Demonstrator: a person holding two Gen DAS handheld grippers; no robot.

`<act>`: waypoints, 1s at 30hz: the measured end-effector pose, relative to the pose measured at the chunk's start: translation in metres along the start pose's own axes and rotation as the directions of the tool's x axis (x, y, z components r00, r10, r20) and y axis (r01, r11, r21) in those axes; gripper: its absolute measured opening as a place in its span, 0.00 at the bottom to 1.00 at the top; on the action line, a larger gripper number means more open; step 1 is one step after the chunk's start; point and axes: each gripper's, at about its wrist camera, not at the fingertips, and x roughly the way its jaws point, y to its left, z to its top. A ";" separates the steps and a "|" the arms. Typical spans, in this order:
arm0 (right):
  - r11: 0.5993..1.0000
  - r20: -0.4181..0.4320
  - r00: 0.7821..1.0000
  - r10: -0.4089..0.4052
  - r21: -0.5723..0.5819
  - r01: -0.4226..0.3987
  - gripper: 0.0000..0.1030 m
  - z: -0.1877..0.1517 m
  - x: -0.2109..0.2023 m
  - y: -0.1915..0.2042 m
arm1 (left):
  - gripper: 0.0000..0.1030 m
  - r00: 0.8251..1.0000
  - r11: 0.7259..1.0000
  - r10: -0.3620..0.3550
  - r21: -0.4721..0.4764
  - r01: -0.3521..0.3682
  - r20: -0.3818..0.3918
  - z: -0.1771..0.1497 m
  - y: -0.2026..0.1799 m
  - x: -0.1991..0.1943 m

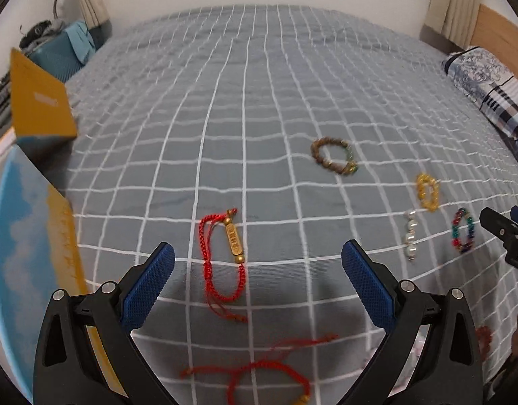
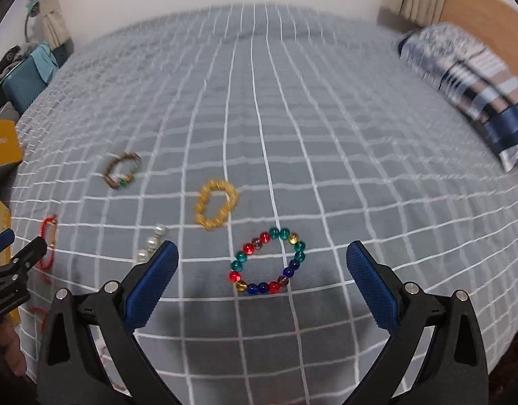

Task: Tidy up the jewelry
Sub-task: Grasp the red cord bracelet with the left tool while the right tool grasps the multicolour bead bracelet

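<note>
Several bracelets lie on a grey checked bedspread [image 1: 259, 101]. My left gripper [image 1: 258, 256] is open above a red cord bracelet with a gold bar [image 1: 225, 256]. A second red cord bracelet [image 1: 269, 378] lies nearer me. My right gripper [image 2: 262, 256] is open above a multicoloured bead bracelet [image 2: 269, 260], which also shows in the left wrist view [image 1: 464, 230]. A yellow bead bracelet [image 2: 215, 208], a brown bead bracelet [image 2: 122, 169] and a pearl bracelet [image 2: 151, 243] lie to its left.
An open blue and yellow box [image 1: 32, 236] with its yellow lid [image 1: 39, 101] raised stands at the bed's left edge. A patterned pillow [image 2: 468, 81] lies at the far right. A blue case [image 1: 61, 55] stands beside the bed at far left.
</note>
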 end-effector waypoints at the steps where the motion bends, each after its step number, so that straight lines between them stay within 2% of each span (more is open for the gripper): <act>1: 1.000 -0.018 1.000 0.001 0.009 -0.001 0.93 -0.001 0.007 -0.002 | 0.94 1.000 1.000 -0.005 -0.014 0.005 -0.008 0.000 0.004 0.006; 4: 1.000 -0.049 0.999 -0.005 0.019 0.006 0.93 -0.002 0.027 -0.004 | 0.94 1.000 1.000 -0.011 -0.016 0.011 -0.020 -0.001 0.006 0.018; 14: 1.000 -0.110 0.994 0.009 0.008 -0.008 0.90 -0.006 0.055 -0.002 | 0.93 0.998 0.999 0.029 -0.042 -0.032 -0.058 0.001 0.019 0.049; 18: 0.999 -0.149 0.988 0.040 0.035 -0.035 0.87 -0.005 0.066 -0.007 | 0.84 0.997 0.999 0.030 -0.039 -0.033 -0.076 -0.002 0.021 0.057; 19: 0.998 -0.158 0.986 0.053 0.049 -0.046 0.86 -0.005 0.068 -0.009 | 0.75 0.997 0.999 0.033 -0.029 -0.035 -0.071 -0.002 0.020 0.056; 21: 0.996 -0.168 0.983 0.070 0.066 -0.059 0.85 -0.006 0.070 -0.011 | 0.66 0.997 0.999 0.037 -0.012 -0.038 -0.066 -0.002 0.019 0.055; 22: 0.996 -0.170 0.983 0.072 0.071 -0.061 0.82 -0.006 0.070 -0.013 | 0.58 0.997 0.999 0.034 -0.008 -0.035 -0.068 -0.002 0.018 0.054; 23: 0.996 -0.171 0.983 0.071 0.072 -0.059 0.80 -0.006 0.070 -0.014 | 0.55 0.997 1.000 0.029 -0.007 -0.030 -0.070 -0.003 0.018 0.053; 25: 0.996 -0.166 0.984 0.068 0.075 -0.056 0.63 -0.007 0.067 -0.015 | 0.43 0.997 1.000 0.028 -0.005 -0.028 -0.074 -0.004 0.018 0.052; 26: 0.995 -0.165 0.984 0.069 0.077 -0.057 0.60 -0.007 0.066 -0.016 | 0.39 0.997 1.000 0.028 -0.003 -0.028 -0.076 -0.005 0.018 0.051; 28: 0.995 -0.163 0.984 0.073 0.080 -0.060 0.41 -0.007 0.064 -0.018 | 0.24 0.996 0.999 0.034 0.001 -0.034 -0.081 -0.006 0.019 0.049; 29: 0.995 -0.164 0.984 0.076 0.080 -0.064 0.36 -0.007 0.063 -0.019 | 0.19 0.996 0.999 0.037 0.004 -0.037 -0.082 -0.006 0.019 0.048; 30: 0.994 -0.165 0.983 0.080 0.080 -0.067 0.24 -0.007 0.062 -0.019 | 0.13 0.996 0.999 0.040 0.008 -0.039 -0.083 -0.007 0.019 0.047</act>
